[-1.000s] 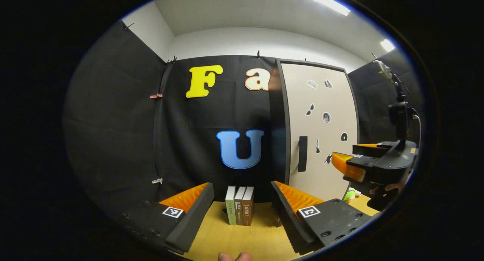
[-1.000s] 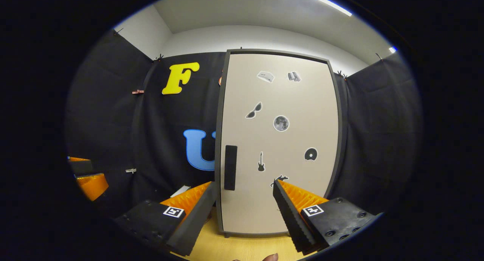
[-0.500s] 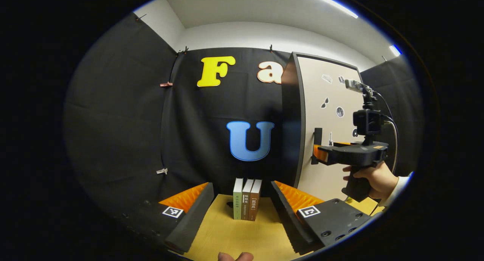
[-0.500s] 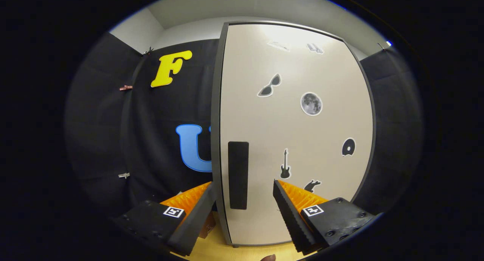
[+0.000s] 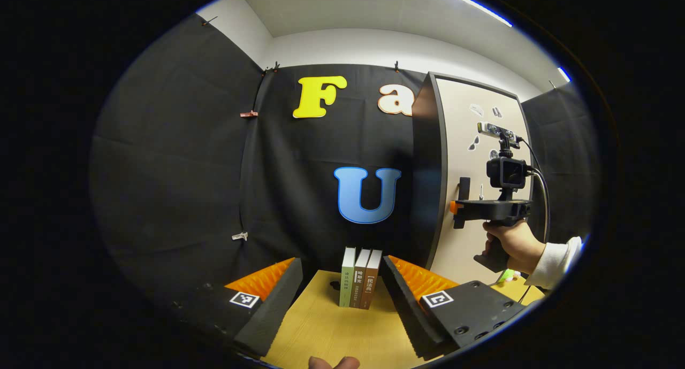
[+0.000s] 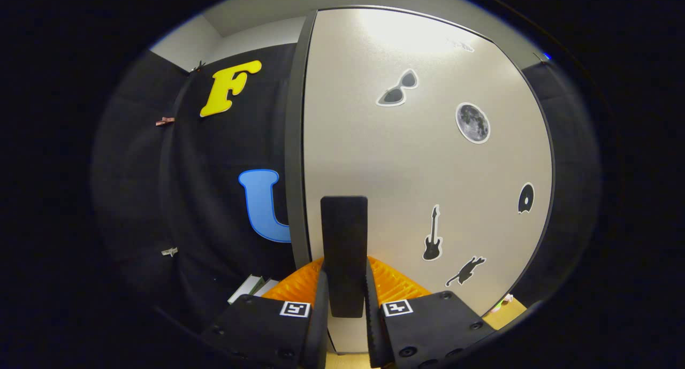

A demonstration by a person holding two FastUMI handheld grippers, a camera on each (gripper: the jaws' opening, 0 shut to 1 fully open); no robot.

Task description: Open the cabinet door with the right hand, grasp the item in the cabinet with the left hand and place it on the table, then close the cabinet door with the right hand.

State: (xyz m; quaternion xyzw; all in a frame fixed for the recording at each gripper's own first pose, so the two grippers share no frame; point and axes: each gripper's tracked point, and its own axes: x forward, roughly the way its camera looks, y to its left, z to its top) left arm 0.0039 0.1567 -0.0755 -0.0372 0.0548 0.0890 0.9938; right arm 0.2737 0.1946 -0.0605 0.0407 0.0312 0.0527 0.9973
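A tall cabinet with a beige door [image 6: 417,166] framed in dark grey stands on the wooden table; small stickers dot the door. My right gripper [image 6: 345,299] is shut on the door's black vertical handle [image 6: 344,235], both fingers pressing its sides. In the left gripper view the cabinet door [image 5: 471,171] stands at the right, with the right gripper [image 5: 455,211] at the handle [image 5: 463,187], held by a hand [image 5: 508,243]. My left gripper [image 5: 342,289] hangs open over the table, with nothing between its fingers.
Three books [image 5: 360,277] stand upright on the wooden table [image 5: 326,331] in front of the open left gripper, left of the cabinet. A small green object [image 5: 505,276] lies on the table below the hand. Black cloth walls close off the back and sides.
My right gripper moved in to the door and went from open to shut on the black handle. The left gripper drifted a little left and forward, staying open.
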